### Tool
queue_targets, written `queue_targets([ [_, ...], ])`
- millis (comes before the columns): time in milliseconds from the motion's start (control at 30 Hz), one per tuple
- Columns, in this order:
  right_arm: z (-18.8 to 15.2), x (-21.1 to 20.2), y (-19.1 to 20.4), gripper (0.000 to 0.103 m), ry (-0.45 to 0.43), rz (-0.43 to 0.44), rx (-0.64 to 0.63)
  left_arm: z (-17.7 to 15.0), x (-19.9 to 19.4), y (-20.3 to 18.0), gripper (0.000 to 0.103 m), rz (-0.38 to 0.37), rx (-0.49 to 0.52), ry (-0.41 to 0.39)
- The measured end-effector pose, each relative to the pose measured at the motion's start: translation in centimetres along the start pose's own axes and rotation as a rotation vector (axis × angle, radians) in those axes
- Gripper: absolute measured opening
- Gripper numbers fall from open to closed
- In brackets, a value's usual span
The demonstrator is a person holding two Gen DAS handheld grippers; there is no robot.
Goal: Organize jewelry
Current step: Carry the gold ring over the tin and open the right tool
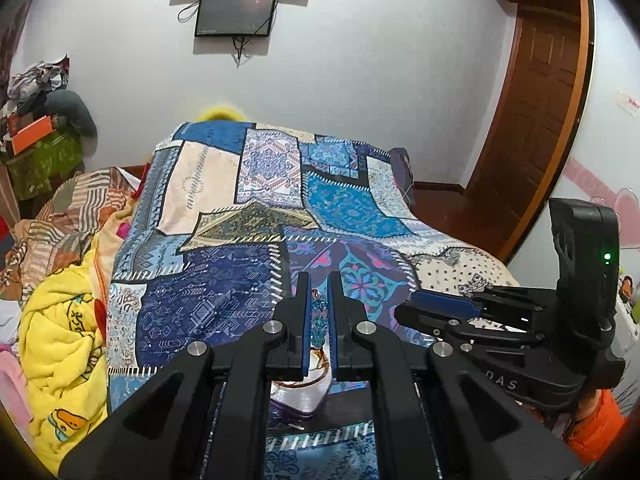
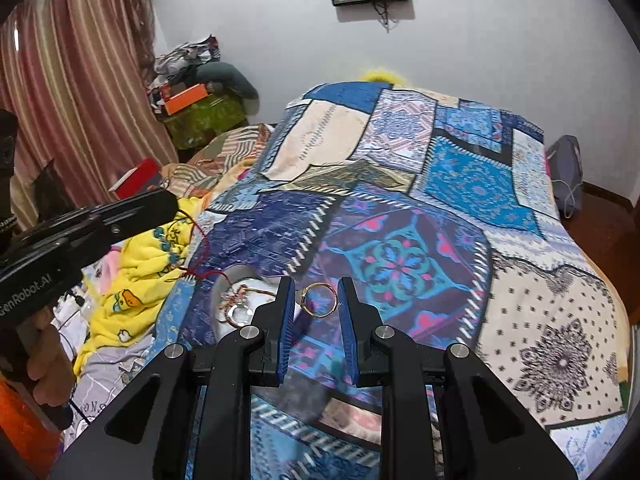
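Over the patchwork bedspread [image 2: 400,208], right tool [image 2: 316,300] pinches a ring [image 2: 318,300]; left tool [image 1: 319,312] clamps a beaded piece [image 1: 319,320].

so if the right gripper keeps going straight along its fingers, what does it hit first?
Probably the patchwork bedspread. The right gripper points down at it, holding a gold ring, with nothing else visible ahead. Depth is unclear.
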State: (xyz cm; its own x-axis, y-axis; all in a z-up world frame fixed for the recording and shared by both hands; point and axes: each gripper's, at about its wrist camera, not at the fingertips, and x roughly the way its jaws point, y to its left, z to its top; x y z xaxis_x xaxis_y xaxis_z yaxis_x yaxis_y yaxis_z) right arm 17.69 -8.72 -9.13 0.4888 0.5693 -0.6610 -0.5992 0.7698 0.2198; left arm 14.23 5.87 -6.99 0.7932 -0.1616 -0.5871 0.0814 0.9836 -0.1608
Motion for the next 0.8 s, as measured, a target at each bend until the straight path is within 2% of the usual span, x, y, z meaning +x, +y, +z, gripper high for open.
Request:
queue_targets([
  [400, -0.8, 4.8, 2.7, 0.02, 0.094, 0.069, -0.072, -2.9, 4.7, 3.5, 0.006, -0.038, -0.084, 0.152],
  [800, -1.9, 7.5, 4.0, 0.02, 0.161, 0.089, -0.12, -3.9, 6.8, 5.2, 0.006, -0.08, -0.116, 0.211],
])
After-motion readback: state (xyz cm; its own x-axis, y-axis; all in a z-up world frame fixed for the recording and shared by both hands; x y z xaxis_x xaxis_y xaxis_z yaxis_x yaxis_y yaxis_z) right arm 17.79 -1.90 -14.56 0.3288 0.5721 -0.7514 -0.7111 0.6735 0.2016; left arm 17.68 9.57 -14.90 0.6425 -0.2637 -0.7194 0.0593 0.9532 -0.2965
